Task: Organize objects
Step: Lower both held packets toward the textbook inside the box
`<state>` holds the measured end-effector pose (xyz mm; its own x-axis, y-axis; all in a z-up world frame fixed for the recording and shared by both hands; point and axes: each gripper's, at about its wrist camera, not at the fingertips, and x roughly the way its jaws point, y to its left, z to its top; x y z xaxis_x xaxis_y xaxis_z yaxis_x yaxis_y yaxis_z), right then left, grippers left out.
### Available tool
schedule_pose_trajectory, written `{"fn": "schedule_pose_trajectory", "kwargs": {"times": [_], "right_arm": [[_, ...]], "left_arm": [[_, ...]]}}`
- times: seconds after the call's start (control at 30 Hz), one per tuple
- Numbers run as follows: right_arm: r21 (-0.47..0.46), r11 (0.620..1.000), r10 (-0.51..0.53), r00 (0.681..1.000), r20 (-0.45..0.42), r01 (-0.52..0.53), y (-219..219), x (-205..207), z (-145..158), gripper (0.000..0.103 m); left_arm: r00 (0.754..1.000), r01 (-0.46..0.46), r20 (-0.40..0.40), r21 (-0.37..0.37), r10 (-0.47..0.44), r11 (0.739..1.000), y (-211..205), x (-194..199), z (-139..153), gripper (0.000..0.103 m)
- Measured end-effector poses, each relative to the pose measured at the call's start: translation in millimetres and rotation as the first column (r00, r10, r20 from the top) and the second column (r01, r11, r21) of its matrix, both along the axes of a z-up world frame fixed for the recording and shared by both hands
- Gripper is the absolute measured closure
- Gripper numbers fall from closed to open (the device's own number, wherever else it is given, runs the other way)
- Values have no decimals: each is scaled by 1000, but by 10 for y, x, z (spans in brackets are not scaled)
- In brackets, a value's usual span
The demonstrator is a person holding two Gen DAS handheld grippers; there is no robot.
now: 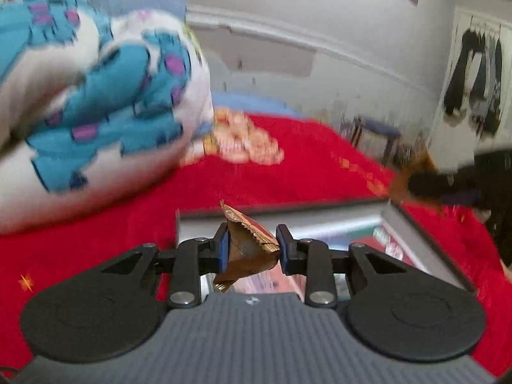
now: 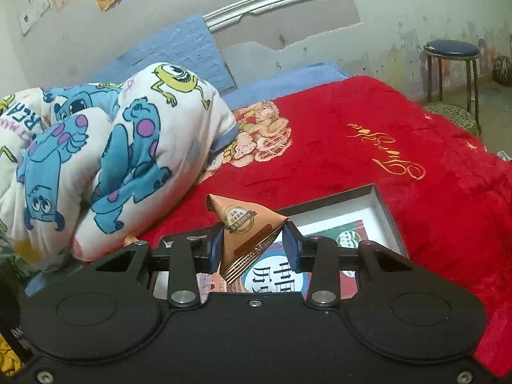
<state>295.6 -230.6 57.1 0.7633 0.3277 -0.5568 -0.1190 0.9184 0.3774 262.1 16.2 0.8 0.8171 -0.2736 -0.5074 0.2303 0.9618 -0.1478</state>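
My left gripper (image 1: 252, 249) is shut on a brown and red snack packet (image 1: 248, 244), held above an open shallow box (image 1: 416, 233) with a dark rim that lies on the red blanket. My right gripper (image 2: 252, 249) is shut on a tan triangular snack packet (image 2: 244, 230) with a round label, held above the same box (image 2: 382, 206), whose white inside shows printed sheets. The right gripper also shows in the left wrist view (image 1: 428, 185), blurred, at the far right.
A red blanket (image 2: 368, 160) covers the bed. A rolled white quilt with blue cartoon monsters (image 2: 105, 156) lies at the left, close to the box. A blue-topped stool (image 2: 452, 51) stands by the far wall at the right.
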Motion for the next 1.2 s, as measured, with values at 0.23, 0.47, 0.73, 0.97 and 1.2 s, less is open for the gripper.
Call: {"fn": "schedule_pose_trajectory", "kwargs": {"times": [0.23,0.47,0.73,0.97,1.2], "right_arm": [[17,1000,12,994,-107,-10,208,231,-417,65],[-8,998,53,989,-136,-55,483,179,-599,65],[-20,993,111,984,-137,-114,626,129,-664,65],[-3,994,110,984,-140,-111,645,169,-684,65],[-14,993,114,983,-147,-118,677,175,-707,65]], "left_arm": [[995,-16,-100,30,19,999,11,40,-183,69],[991,-25,-132,48,31,999,-7,0,-161,69],[985,-47,-160,60,56,997,-8,18,-174,69],[982,-52,-179,54,61,997,23,37,-204,69],[979,-68,-190,42,75,997,49,48,-223,69]]}}
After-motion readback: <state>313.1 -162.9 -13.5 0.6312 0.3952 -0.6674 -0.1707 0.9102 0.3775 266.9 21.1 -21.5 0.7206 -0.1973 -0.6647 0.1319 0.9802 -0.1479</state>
